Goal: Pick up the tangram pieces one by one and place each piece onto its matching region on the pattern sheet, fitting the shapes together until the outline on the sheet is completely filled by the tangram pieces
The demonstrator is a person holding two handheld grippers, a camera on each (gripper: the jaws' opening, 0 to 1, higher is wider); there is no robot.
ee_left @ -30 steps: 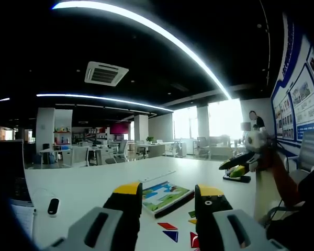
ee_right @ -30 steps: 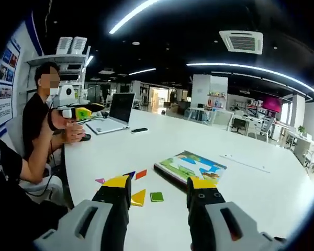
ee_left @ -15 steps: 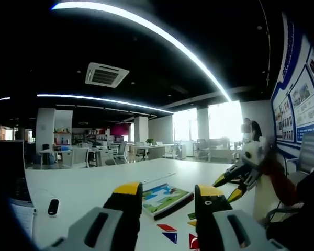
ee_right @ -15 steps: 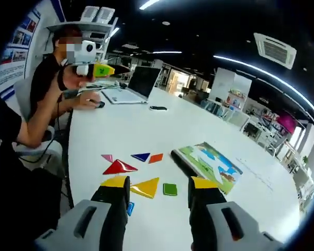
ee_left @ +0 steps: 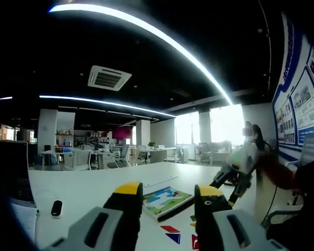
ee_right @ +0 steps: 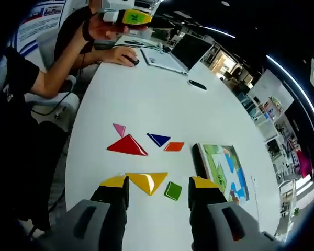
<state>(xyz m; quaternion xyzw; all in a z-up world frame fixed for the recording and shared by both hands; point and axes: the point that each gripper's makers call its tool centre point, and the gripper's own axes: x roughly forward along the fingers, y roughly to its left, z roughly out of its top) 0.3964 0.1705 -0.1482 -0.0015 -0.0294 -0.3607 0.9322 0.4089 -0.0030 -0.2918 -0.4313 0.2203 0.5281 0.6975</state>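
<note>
The right gripper [ee_right: 158,187] hangs over a white table [ee_right: 162,110], its two yellow-tipped jaws spread apart with nothing between them and touching nothing. Seen between and just past the jaw tips lie a yellow triangle [ee_right: 147,180], its long edge facing away from the gripper and its point toward it, and a small green square [ee_right: 172,190] just beside it.

Farther out lie a red triangle [ee_right: 126,146], a small pink triangle [ee_right: 119,129], a blue triangle [ee_right: 159,139] and an orange piece [ee_right: 174,146], all flat and apart from one another. The pattern sheet [ee_right: 226,168] lies to the right of the pieces, its long axis running away from the gripper; it carries a colourful print in green, blue and white, and no writing on it can be read.

The left gripper [ee_left: 167,192] is also open, jaws parted and empty, held above the table [ee_left: 89,183]. Beyond its jaws lies the sheet [ee_left: 166,198], with a red piece [ee_left: 169,228] and a blue piece [ee_left: 173,238] nearer the camera.

At the far side of the table a person [ee_right: 52,57] sits by an open laptop [ee_right: 175,52]. Posters on the wall [ee_left: 303,99] are too small to read.
</note>
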